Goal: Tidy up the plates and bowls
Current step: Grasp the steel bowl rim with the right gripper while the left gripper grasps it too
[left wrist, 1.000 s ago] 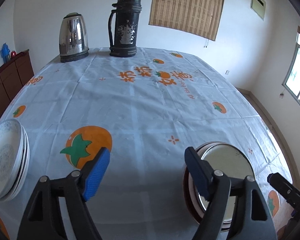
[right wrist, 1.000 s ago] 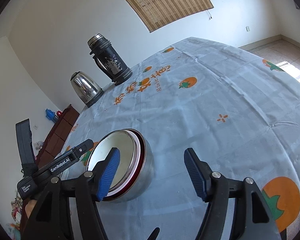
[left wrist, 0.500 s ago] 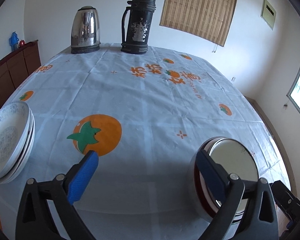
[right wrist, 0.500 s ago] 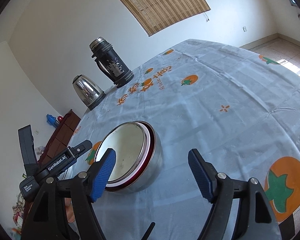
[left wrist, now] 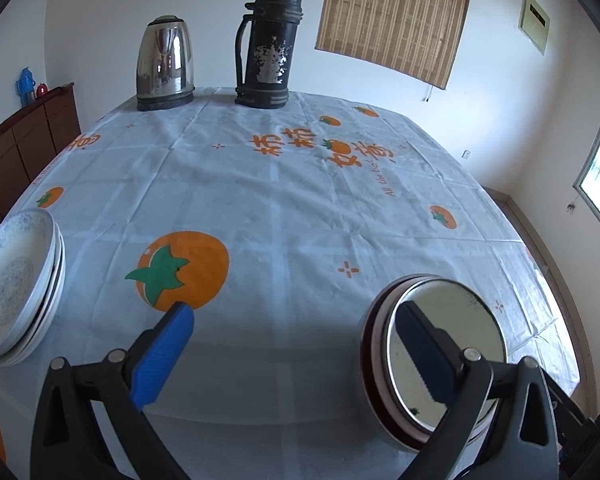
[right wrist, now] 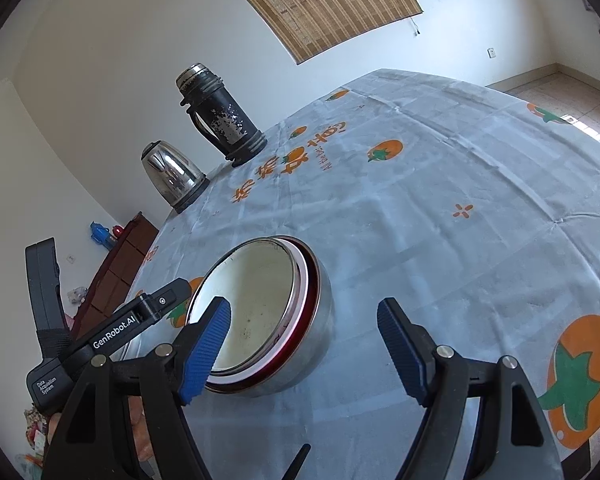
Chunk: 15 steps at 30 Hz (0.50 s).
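Note:
A stack of nested bowls [left wrist: 460, 328], steel with a red one between, sits on the table's near right; it also shows in the right wrist view [right wrist: 284, 300]. A stack of white blue-patterned plates [left wrist: 16, 284] sits at the near left edge. My left gripper [left wrist: 296, 344] is open and empty above the cloth, its right finger in front of the bowls. My right gripper [right wrist: 304, 344] is open and empty, just behind the bowls, left finger [right wrist: 204, 348] over the rim. The left gripper's body [right wrist: 112, 328] shows at the left of the right wrist view.
A steel kettle [left wrist: 165, 68] and a black thermos [left wrist: 269, 48] stand at the table's far edge. The table [left wrist: 300, 208] has a blue cloth with orange persimmon prints. A brown cabinet [left wrist: 20, 148] stands along the left wall.
Both grippers have drawn back and lifted slightly from the bowls and plates; the views now sit farther back. Jaws stay open. Bowls and plates have not moved.

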{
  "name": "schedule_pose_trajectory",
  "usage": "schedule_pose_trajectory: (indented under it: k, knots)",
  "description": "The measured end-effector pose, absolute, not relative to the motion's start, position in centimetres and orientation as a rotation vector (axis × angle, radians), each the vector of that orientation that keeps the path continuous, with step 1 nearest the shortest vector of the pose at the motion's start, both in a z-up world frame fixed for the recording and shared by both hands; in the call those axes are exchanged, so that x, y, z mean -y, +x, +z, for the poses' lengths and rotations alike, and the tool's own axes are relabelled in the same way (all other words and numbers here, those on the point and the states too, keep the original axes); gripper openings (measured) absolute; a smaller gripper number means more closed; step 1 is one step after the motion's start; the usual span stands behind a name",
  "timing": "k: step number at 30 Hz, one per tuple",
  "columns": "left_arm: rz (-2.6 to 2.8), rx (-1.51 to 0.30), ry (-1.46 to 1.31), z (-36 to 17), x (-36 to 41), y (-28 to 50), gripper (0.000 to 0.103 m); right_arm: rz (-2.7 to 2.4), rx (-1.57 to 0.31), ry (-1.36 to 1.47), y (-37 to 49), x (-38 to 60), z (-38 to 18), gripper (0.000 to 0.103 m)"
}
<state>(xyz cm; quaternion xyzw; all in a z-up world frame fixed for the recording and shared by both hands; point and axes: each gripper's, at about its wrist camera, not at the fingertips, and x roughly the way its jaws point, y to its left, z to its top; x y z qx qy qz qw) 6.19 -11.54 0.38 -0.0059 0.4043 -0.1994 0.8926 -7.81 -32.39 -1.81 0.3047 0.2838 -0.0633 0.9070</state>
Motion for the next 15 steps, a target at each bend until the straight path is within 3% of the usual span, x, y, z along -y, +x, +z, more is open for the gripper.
schedule_pose_trajectory:
  k: [15]
  knots:
    - [-0.367, -0.885, 0.101, -1.4, 13.4, 5.8, 0.103, -0.152, -0.587, 0.610, -7.1, 32.1, -1.6, 0.078]
